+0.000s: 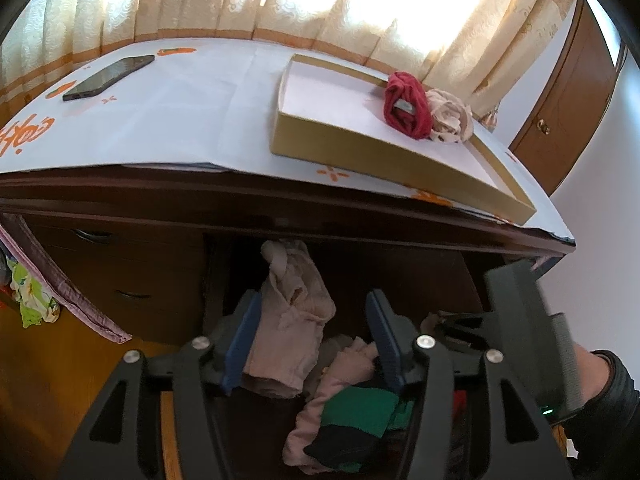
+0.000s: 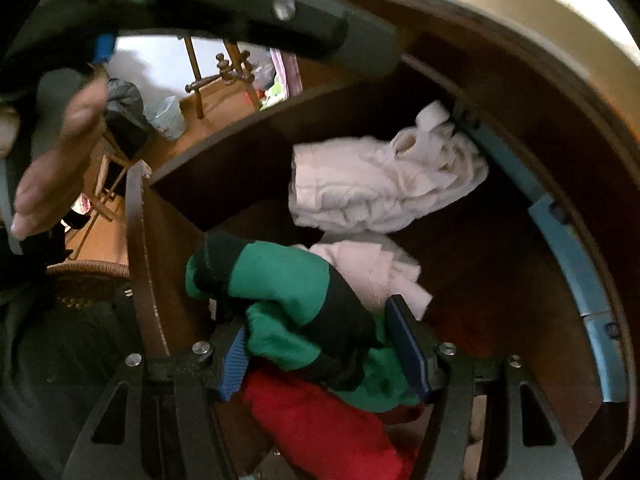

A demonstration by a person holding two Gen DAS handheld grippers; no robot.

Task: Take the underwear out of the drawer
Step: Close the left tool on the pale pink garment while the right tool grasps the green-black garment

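- Underwear lies in the open drawer (image 2: 168, 308): a pale pink piece (image 1: 288, 320) toward the back, a green and black pair (image 2: 288, 300) nearer the front, a red piece (image 2: 320, 420) beneath it.
- On the left of the table (image 1: 160, 120), a phone (image 1: 108, 76) lies well apart from the work, probably just parked there.
- Further right stands a shallow box (image 1: 360, 148) holding a red roll (image 1: 406, 106) and a beige roll (image 1: 450, 118) touching each other; I judge this is where removed pieces go, so two seem done.
- The left gripper (image 1: 312, 336) hangs over the drawer, angled down. Its jaws are moderately wide; the pale pink piece lies between them against the left pad (image 1: 240, 344), while the right pad is clear of it, so nothing is gripped.
- The right gripper (image 2: 320, 352) points steeply into the drawer, jaws moderately wide, straddling the green and black pair. The cloth sits against the pads; whether they press on it I cannot tell.
- A bare hand (image 2: 56, 160) shows at the left of the right wrist view.
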